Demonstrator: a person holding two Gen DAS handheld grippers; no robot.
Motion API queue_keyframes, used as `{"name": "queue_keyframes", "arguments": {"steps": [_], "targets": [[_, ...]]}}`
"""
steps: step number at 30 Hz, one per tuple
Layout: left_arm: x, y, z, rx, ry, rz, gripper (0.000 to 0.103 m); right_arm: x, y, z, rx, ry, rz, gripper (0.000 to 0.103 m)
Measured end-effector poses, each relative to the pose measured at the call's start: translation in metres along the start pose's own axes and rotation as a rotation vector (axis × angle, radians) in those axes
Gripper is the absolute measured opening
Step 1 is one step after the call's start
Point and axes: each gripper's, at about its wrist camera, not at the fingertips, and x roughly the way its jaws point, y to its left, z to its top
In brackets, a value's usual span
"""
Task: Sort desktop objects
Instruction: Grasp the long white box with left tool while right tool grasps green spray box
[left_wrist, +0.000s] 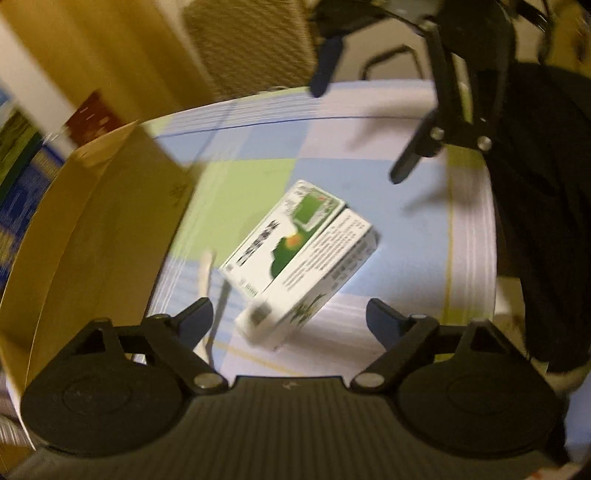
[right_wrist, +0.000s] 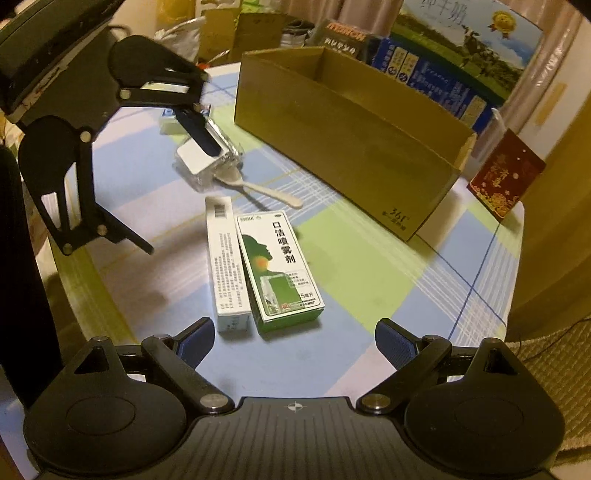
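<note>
Table (right_wrist: 369, 295): bearing everything named below.
Spray box (right_wrist: 279, 269): lying flat near the table's middle, near side.
Spoon (right_wrist: 258, 190): lying just beyond the spray box.
Foil pack (right_wrist: 218, 162): sitting left of the spoon, touching its bowl.
Cardboard box (right_wrist: 351, 147): standing far right, well apart from the spray box.

Both hand-held grippers (left_wrist: 290, 321) (right_wrist: 294, 339) — jaws apart.

The right claw (right_wrist: 294, 341) gapes just short of the green box (right_wrist: 279, 267); spoon (right_wrist: 260, 191) beyond it, carton (right_wrist: 347, 147) ahead-right, left claw (right_wrist: 177, 188) ahead-left.
</note>
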Motion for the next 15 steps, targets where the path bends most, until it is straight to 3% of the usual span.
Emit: {"name": "queue_keyframes", "arguments": {"steps": [8, 15], "targets": [[0.035, -0.004, 0.010, 0.118, 0.023, -0.068, 0.077, 0.022, 0.001, 0.002, -0.034, 0.036, 0.021, 0.091], [0.049, 0.002, 0.010, 0.123, 0.052, -0.097, 0.066, 0.034, 0.000, 0.003, -0.049, 0.047, 0.027, 0.091]]}}
